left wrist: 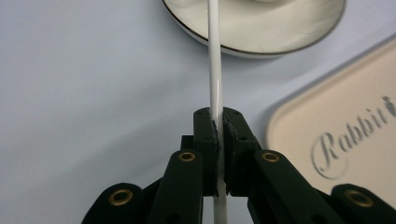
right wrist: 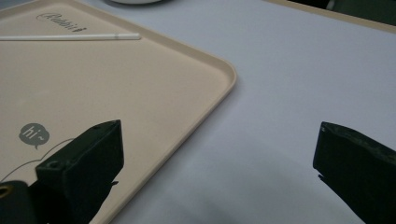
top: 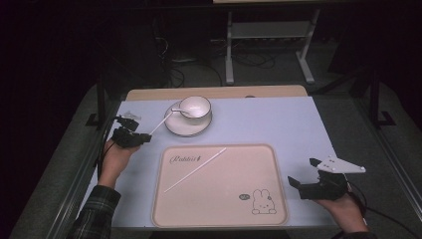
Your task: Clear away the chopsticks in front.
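Clamping a white stick (left wrist: pixel 215 70) whose far end is cut off, the left gripper (left wrist: pixel 220 140) contrasts with the wide-open, empty right gripper (right wrist: pixel 219 154).

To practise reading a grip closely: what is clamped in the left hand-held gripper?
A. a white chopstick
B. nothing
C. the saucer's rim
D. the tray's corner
A: in the left gripper view the left hand-held gripper has its jaws pressed on a thin white chopstick that runs toward the saucer.

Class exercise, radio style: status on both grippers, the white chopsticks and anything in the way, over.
Left gripper shut on one chopstick, tip towards saucer. Right gripper open, idle beside tray. Second chopstick on tray. Path unobstructed.
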